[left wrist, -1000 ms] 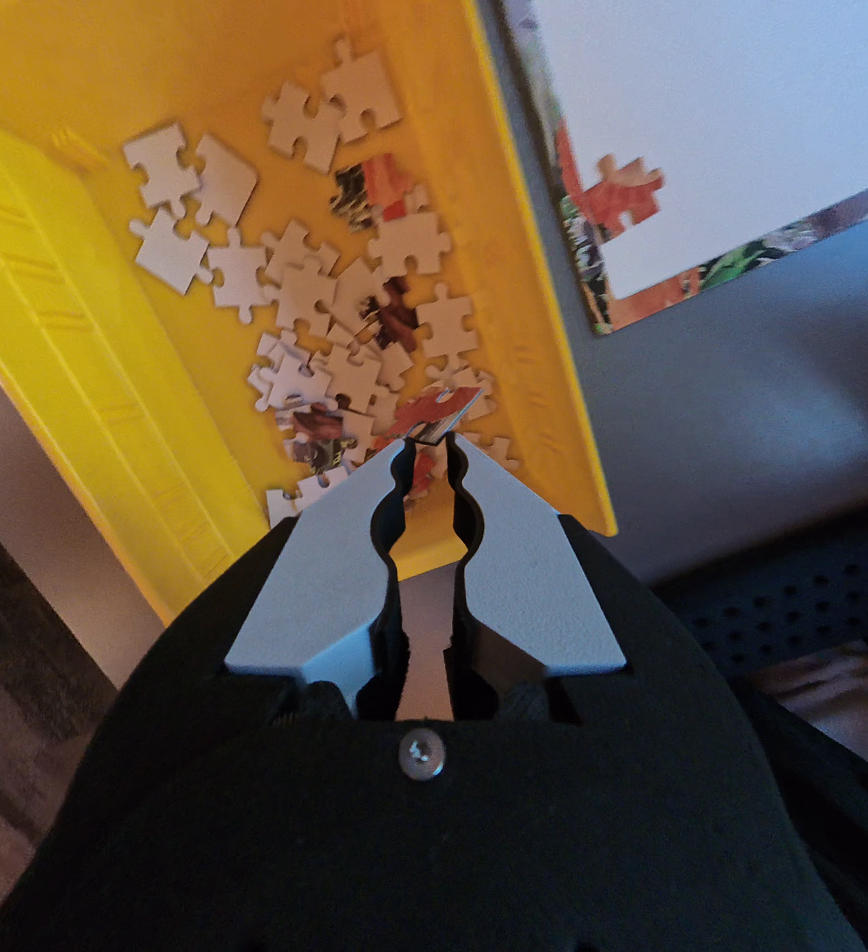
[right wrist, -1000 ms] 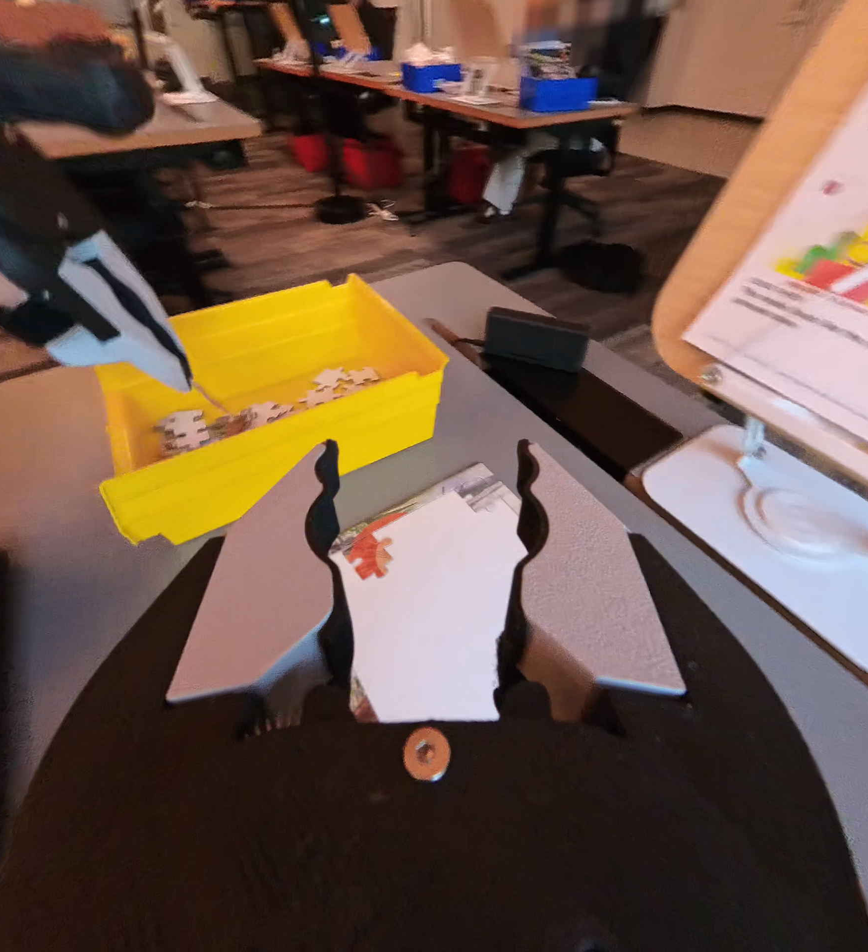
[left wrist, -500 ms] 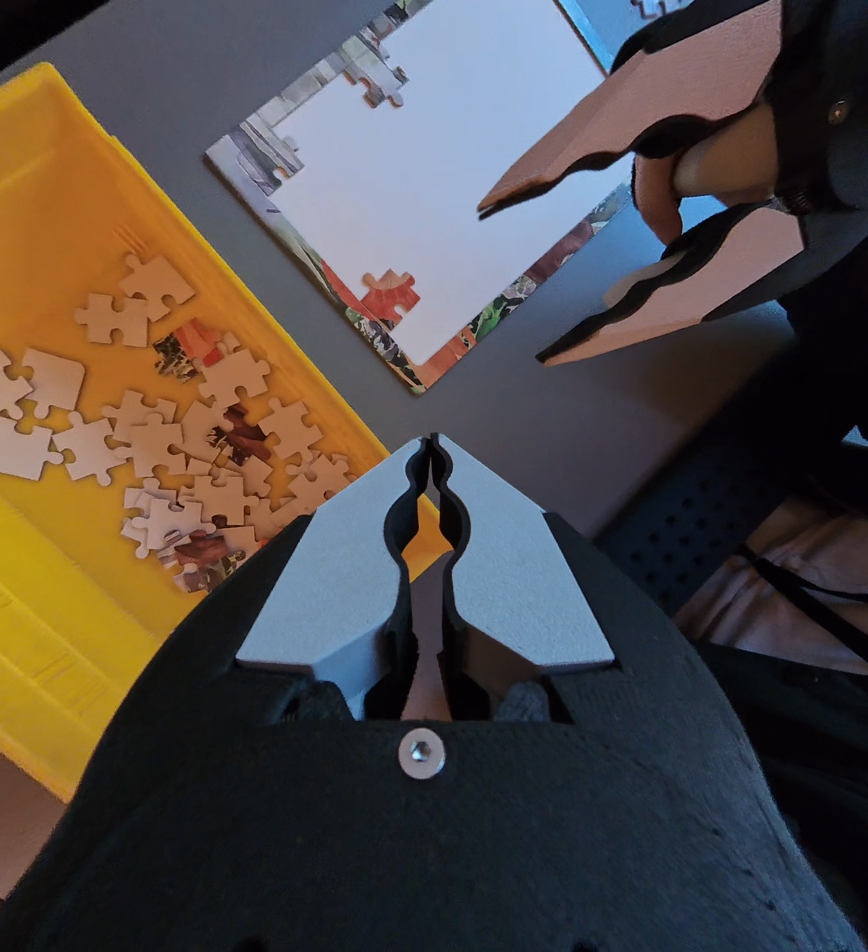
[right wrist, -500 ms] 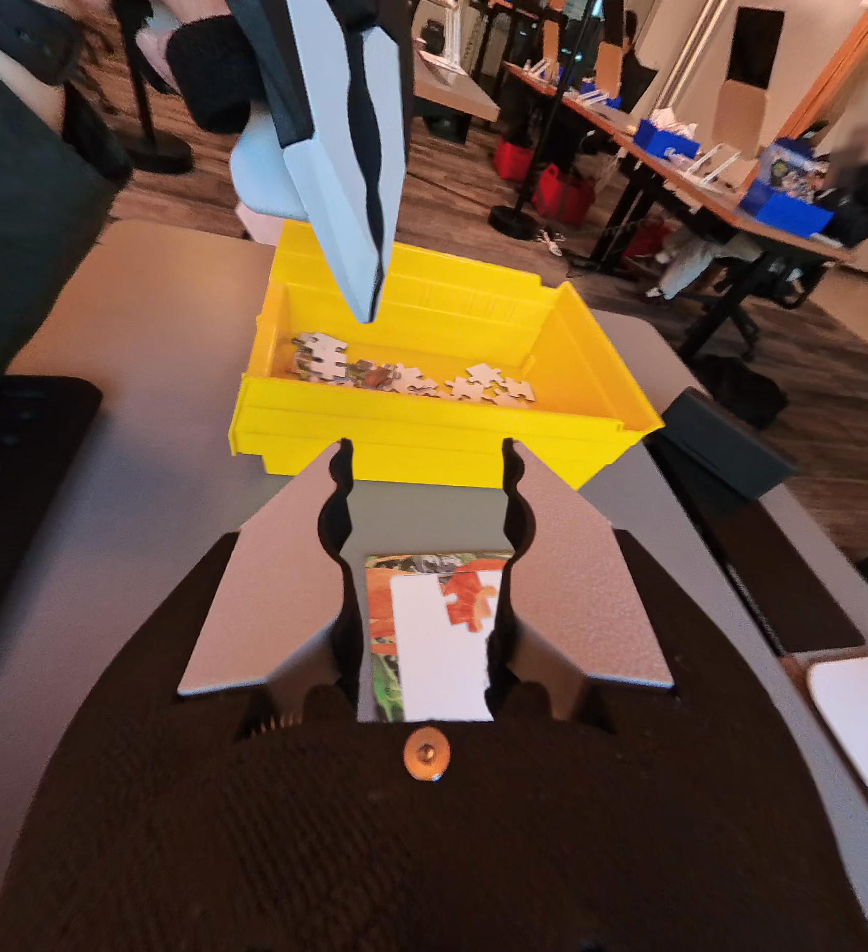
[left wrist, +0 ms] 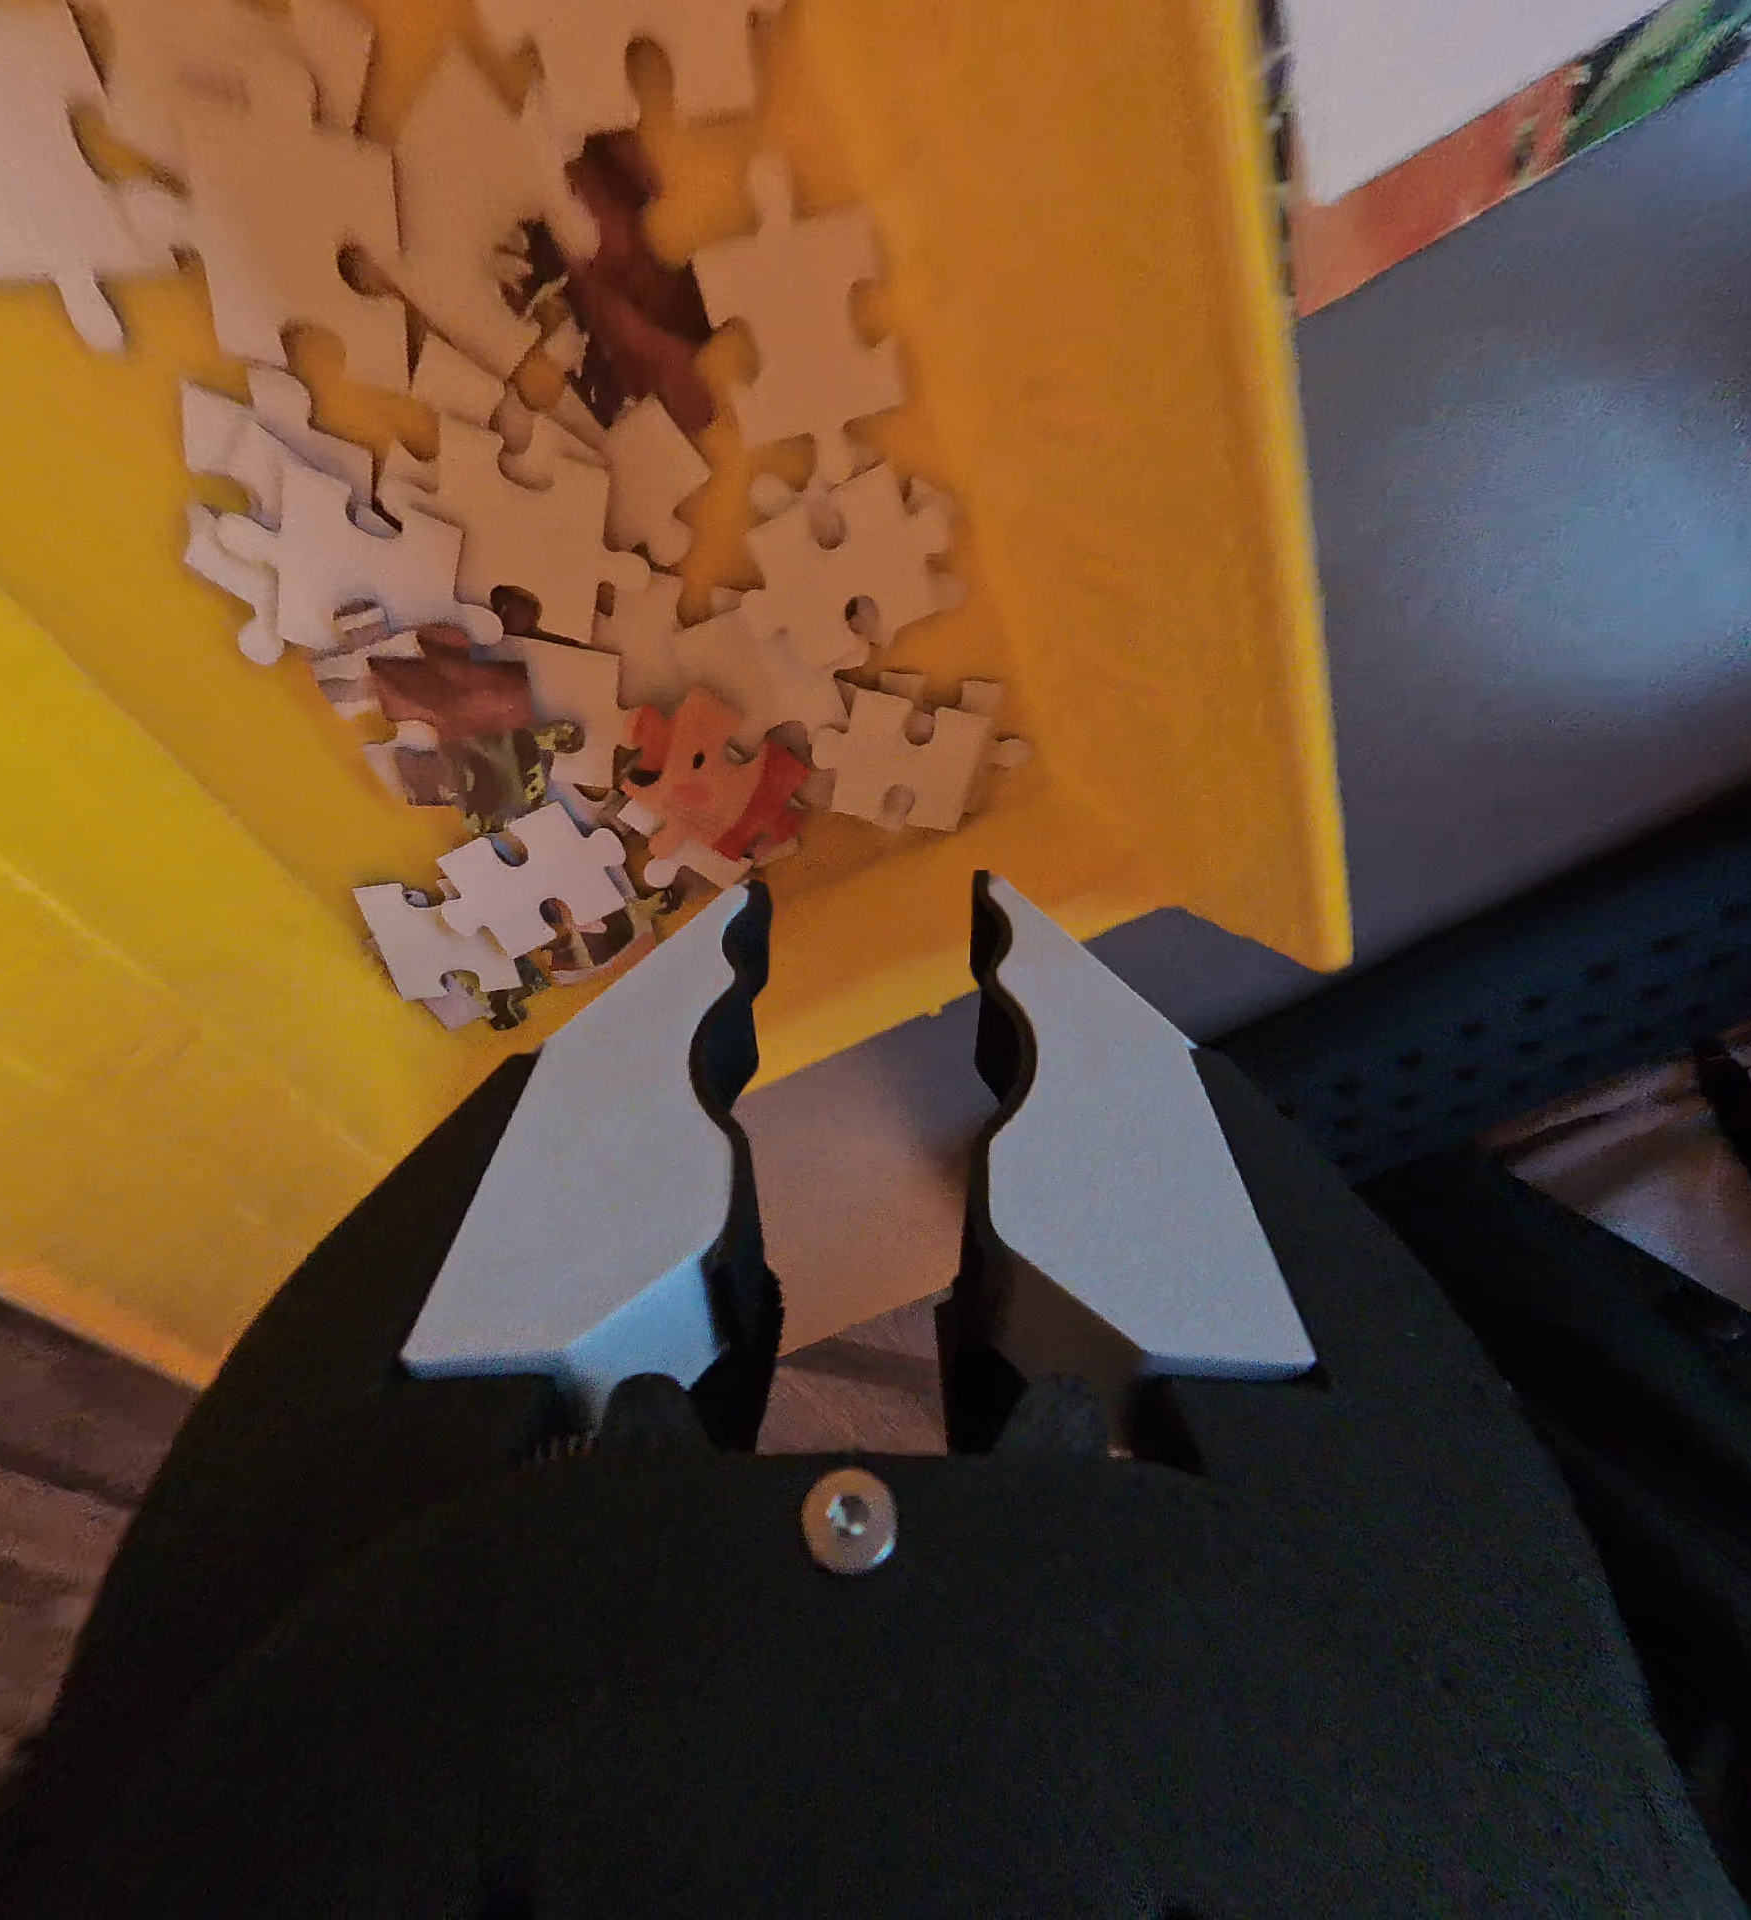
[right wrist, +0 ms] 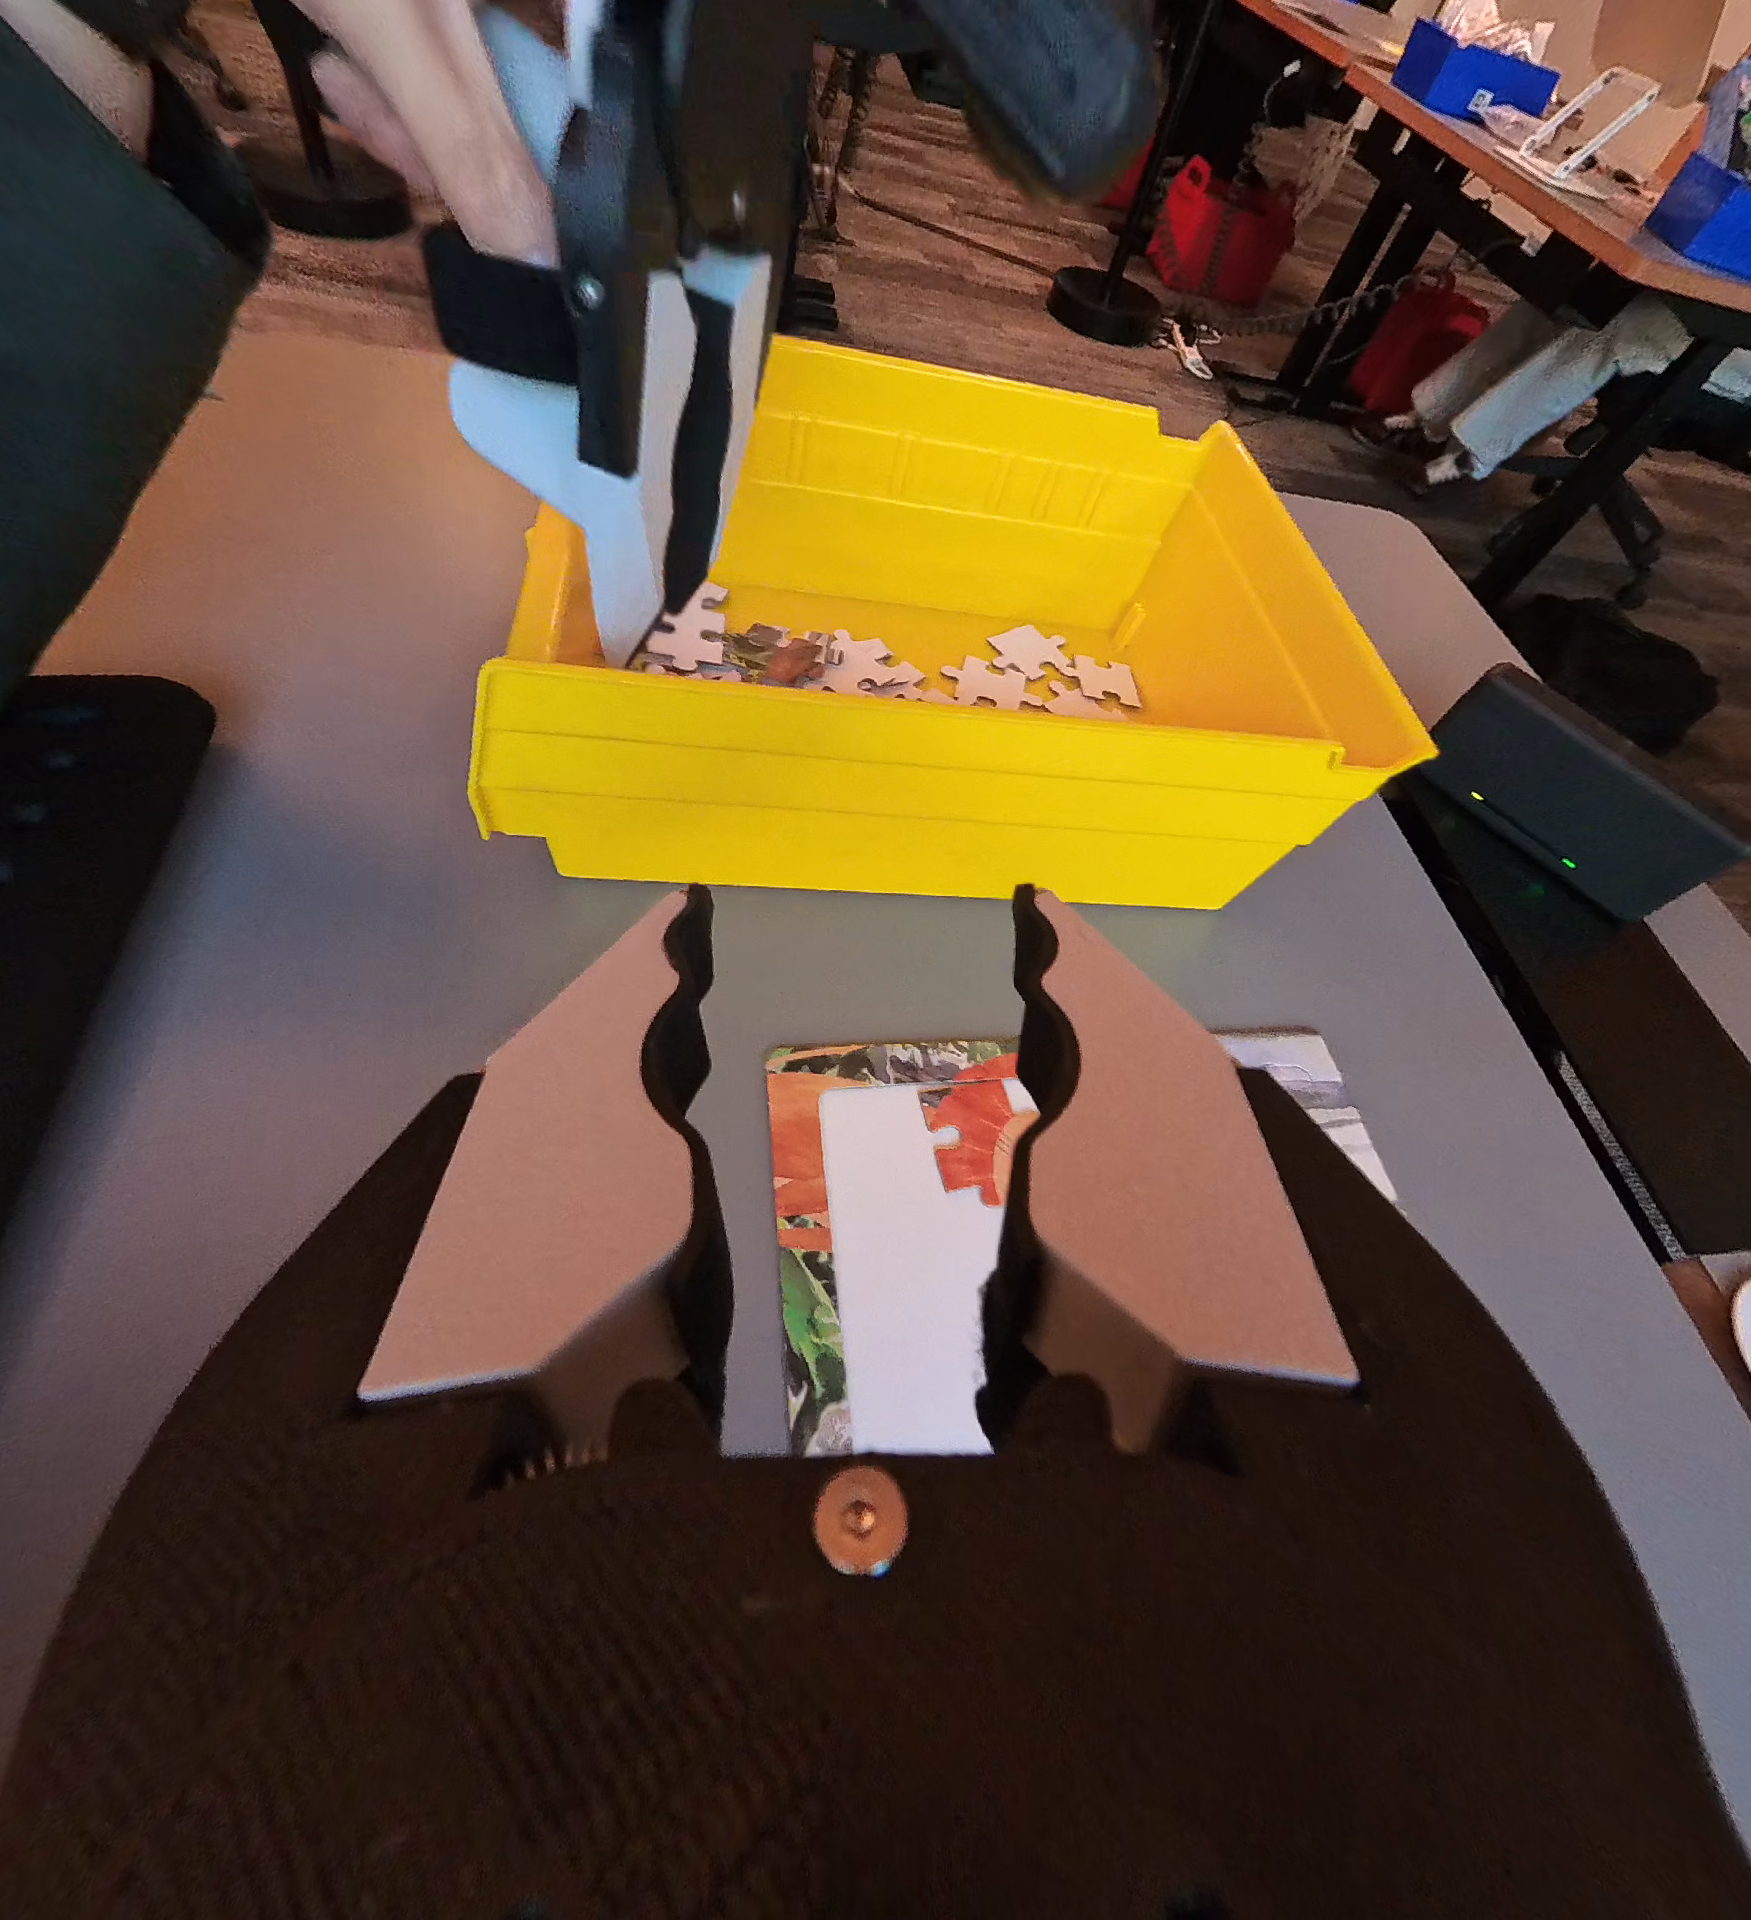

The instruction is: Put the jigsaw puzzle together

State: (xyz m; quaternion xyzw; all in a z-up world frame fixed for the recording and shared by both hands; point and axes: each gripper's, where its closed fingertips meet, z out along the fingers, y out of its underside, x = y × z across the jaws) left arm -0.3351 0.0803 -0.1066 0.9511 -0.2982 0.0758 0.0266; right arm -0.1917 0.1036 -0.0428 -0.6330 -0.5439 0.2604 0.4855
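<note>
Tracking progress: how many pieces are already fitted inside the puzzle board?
1 visible: a red piece at the far edge of the board, beside the right gripper. More may be hidden behind that gripper.

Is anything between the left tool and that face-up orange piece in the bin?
Nothing visible. The left tool is open inside the bin, and the orange piece lies just ahead of its tips, on top of the other pieces.

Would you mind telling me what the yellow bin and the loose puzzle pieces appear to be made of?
Bin: likely moulded plastic, smooth with a slight sheen, judging by its ribbed walls and uniform colour. Pieces: probably thin cardboard, matte; most show plain pale backs, a few show printed faces.
</note>
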